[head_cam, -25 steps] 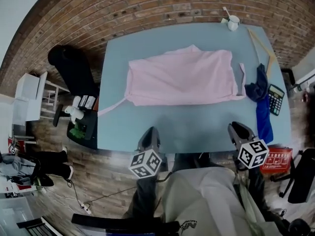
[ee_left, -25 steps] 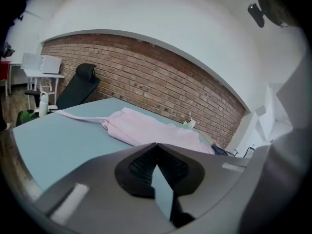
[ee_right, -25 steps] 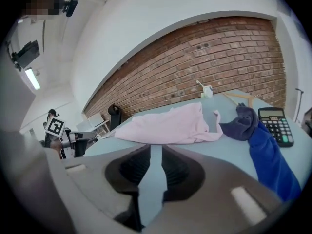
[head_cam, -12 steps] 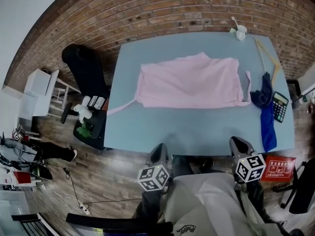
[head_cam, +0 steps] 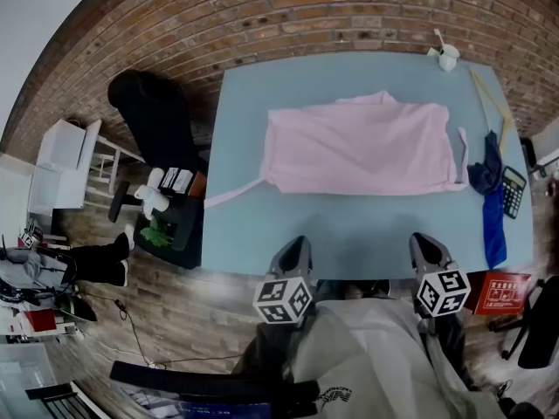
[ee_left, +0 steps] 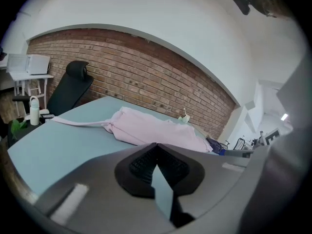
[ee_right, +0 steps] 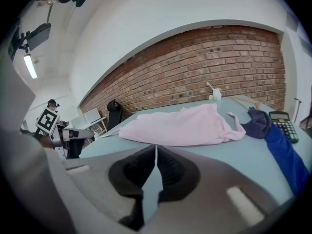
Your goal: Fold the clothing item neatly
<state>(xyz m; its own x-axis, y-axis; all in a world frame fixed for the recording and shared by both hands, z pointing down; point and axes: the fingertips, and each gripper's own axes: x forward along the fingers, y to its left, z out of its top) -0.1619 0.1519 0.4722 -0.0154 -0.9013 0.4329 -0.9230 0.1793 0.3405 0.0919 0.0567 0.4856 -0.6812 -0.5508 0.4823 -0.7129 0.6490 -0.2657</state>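
The blue table point(head_cam: 253, 234) is covered toward its far side by the pink garment point(head_cam: 358, 147), which is spread with its long axis side to side, parallel to the near edge. It lies straight ahead of both grippers, well apart from them. The left gripper point(head_cam: 295, 246) is held clenched and empty opposite the garment's left end. The right gripper point(head_cam: 425, 243), its jaws just closed on nothing, is held opposite the right end. Neither is judged nearer.

brick wall point(head_cam: 262, 7), wood floor point(head_cam: 201, 308), black chair point(head_cam: 150, 112), white shelf point(head_cam: 57, 160)
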